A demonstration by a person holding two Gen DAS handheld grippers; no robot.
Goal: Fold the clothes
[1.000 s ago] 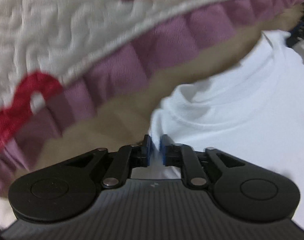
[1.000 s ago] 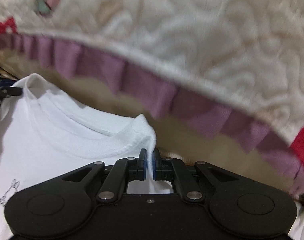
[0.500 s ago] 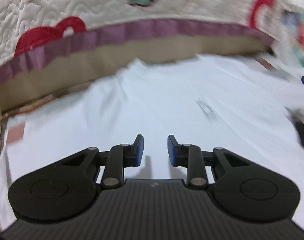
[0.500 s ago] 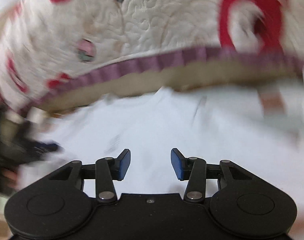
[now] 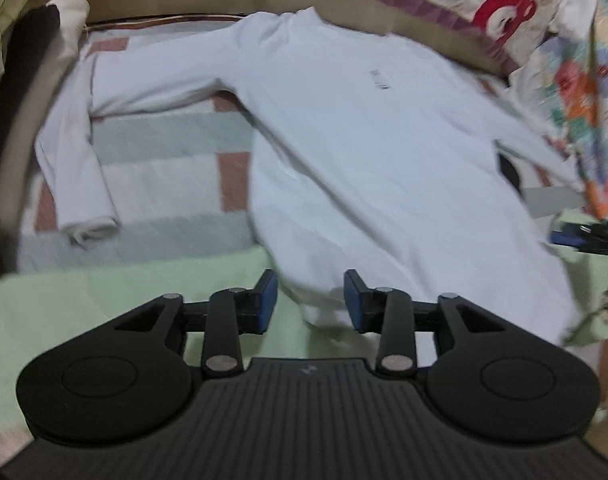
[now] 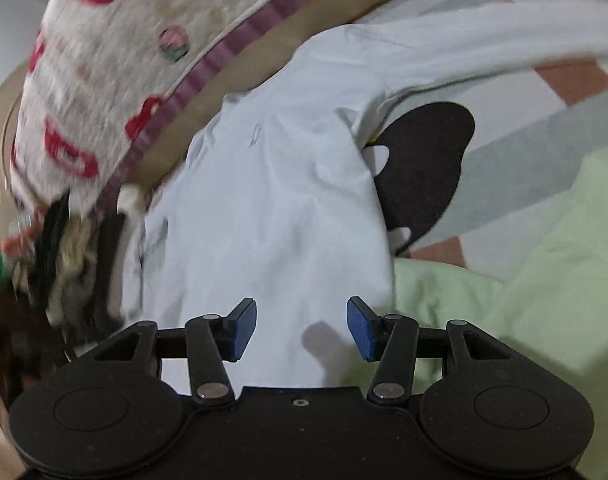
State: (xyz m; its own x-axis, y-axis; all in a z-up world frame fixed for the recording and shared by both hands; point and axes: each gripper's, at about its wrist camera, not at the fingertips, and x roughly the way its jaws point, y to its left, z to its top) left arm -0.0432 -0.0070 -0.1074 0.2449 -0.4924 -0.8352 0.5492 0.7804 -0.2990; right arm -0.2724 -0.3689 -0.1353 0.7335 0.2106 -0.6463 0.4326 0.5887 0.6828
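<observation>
A white long-sleeved shirt (image 5: 364, 140) lies spread flat on the bed, collar toward the far quilt, one sleeve (image 5: 75, 152) bent down at the left. My left gripper (image 5: 310, 302) is open and empty just above the shirt's near hem corner. In the right wrist view the shirt (image 6: 271, 208) runs away from me, its other sleeve (image 6: 504, 52) stretched to the upper right. My right gripper (image 6: 301, 328) is open and empty over the shirt's hem. Its blue tip (image 5: 572, 236) shows at the right edge of the left wrist view.
The bed has a striped blanket (image 5: 163, 168) and a pale green sheet (image 6: 524, 260). A cream quilt with red shapes and a purple frill (image 6: 103, 60) lies beyond the collar. A black item (image 6: 420, 168) lies beside the shirt. A clothes pile (image 6: 55, 248) sits left; a floral cloth (image 5: 584, 92) right.
Both grippers let go of the shirt's shoulders, opened, and pulled back from the collar to the hem end. The whole shirt now lies flat in view.
</observation>
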